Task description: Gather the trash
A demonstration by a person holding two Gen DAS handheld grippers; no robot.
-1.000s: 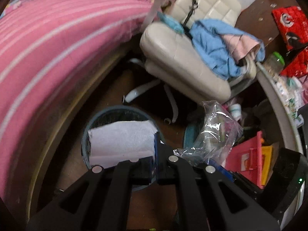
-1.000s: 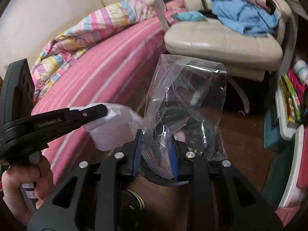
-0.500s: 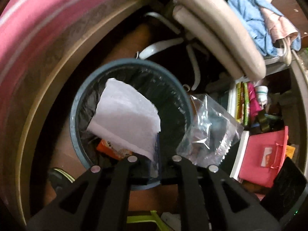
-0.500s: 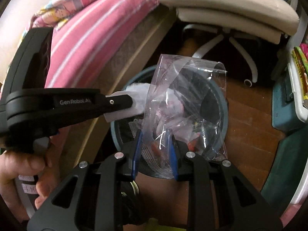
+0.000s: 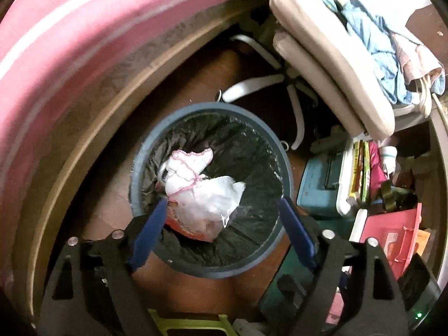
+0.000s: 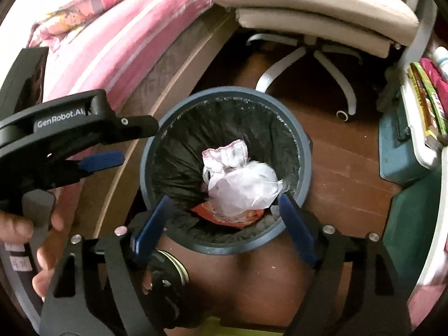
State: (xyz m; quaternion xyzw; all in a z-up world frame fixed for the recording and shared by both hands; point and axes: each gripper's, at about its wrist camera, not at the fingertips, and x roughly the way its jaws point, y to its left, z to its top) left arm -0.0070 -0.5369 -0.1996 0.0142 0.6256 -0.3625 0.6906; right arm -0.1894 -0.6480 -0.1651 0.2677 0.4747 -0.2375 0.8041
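A round blue-grey trash bin (image 5: 275, 142) with a black liner stands on the wooden floor, seen from above; it also shows in the right wrist view (image 6: 303, 151). Inside lie a white tissue (image 5: 187, 168), a clear plastic bag (image 5: 215, 198) and an orange wrapper (image 6: 224, 214). My left gripper (image 5: 222, 205) hovers over the bin, open and empty. My right gripper (image 6: 224, 200) is also open and empty above the bin. The left gripper (image 6: 134, 137) shows in the right wrist view at the bin's left rim.
A pink striped bed (image 5: 70, 42) runs along the left. A beige office chair (image 5: 330, 64) with blue clothes stands behind the bin. A teal box (image 5: 319, 184), books and pink items crowd the right. A round tin lid (image 6: 170, 266) lies near the bin.
Both grippers have opened over the bin. The white tissue and the clear plastic bag have dropped from them into the bin.
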